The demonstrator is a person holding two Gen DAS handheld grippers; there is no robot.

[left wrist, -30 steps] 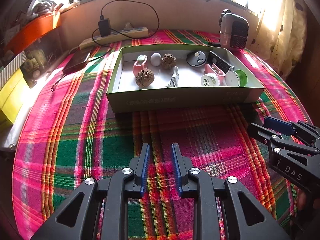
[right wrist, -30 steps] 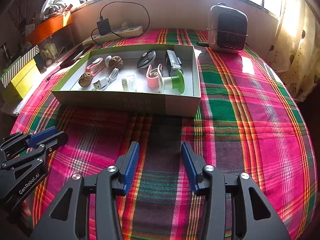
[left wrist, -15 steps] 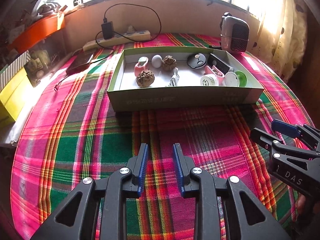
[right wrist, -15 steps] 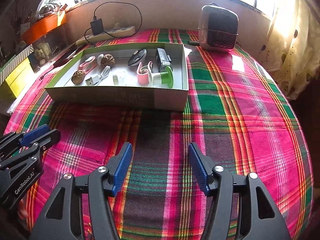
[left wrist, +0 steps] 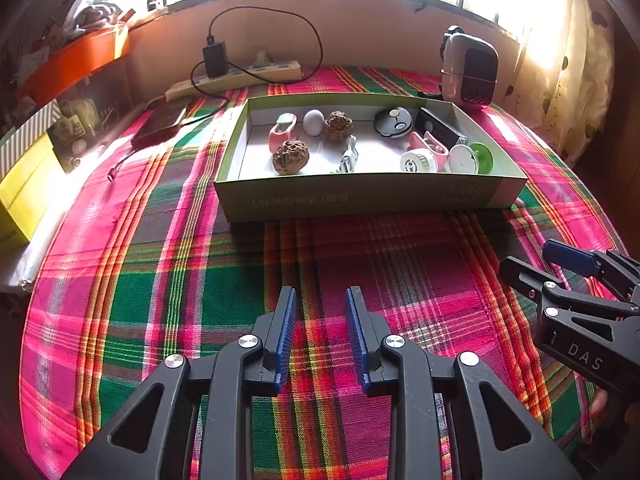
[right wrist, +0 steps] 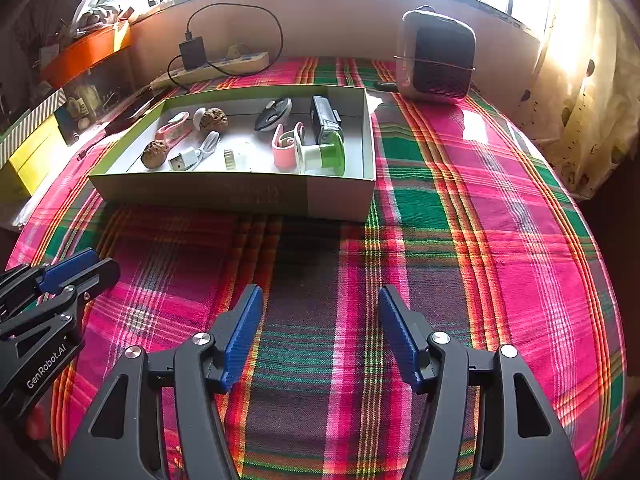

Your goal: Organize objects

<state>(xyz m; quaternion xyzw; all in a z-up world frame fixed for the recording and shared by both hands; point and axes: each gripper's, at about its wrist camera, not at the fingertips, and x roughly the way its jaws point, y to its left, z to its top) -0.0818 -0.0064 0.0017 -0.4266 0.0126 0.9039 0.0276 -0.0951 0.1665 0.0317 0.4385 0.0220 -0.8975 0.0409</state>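
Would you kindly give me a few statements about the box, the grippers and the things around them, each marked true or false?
1. Both walnuts lie inside the box. True.
2. The right gripper holds the green spool. False: its jaws are open and empty; the green spool is in the box.
3. The heater stands outside the box, on the cloth. True.
4. The left gripper is shut on a cable. False: it is open and empty, above the cloth.
5. The power strip lies in the box. False: it lies behind the box, by the wall.
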